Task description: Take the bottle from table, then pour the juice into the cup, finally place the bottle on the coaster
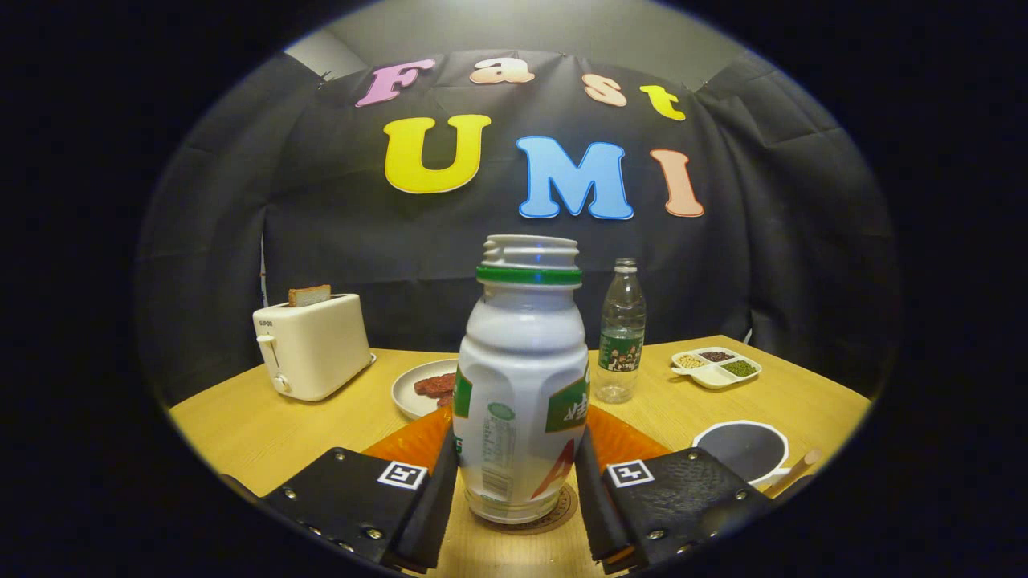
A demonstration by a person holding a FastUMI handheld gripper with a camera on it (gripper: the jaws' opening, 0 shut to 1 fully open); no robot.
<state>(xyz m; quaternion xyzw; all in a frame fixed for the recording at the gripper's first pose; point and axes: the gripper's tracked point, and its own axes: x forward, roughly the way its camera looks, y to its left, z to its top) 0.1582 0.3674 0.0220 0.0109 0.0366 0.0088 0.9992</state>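
While the bottle (522,385) stands upright on the coaster (562,514) on the table (257,433), I see both fingers of the gripper (518,474) flanking its lower sides, contact uncertain | cap off | cup (743,449) just right of the fingers | beyond: toaster (309,345), plate (422,389), water bottle (620,333), divided dish (716,367)

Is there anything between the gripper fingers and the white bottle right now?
Nothing visible. The white bottle stands upright between the gripper fingers, one close on each side of its lower body, over a round coaster. Whether both fingers actually press on it cannot be told.
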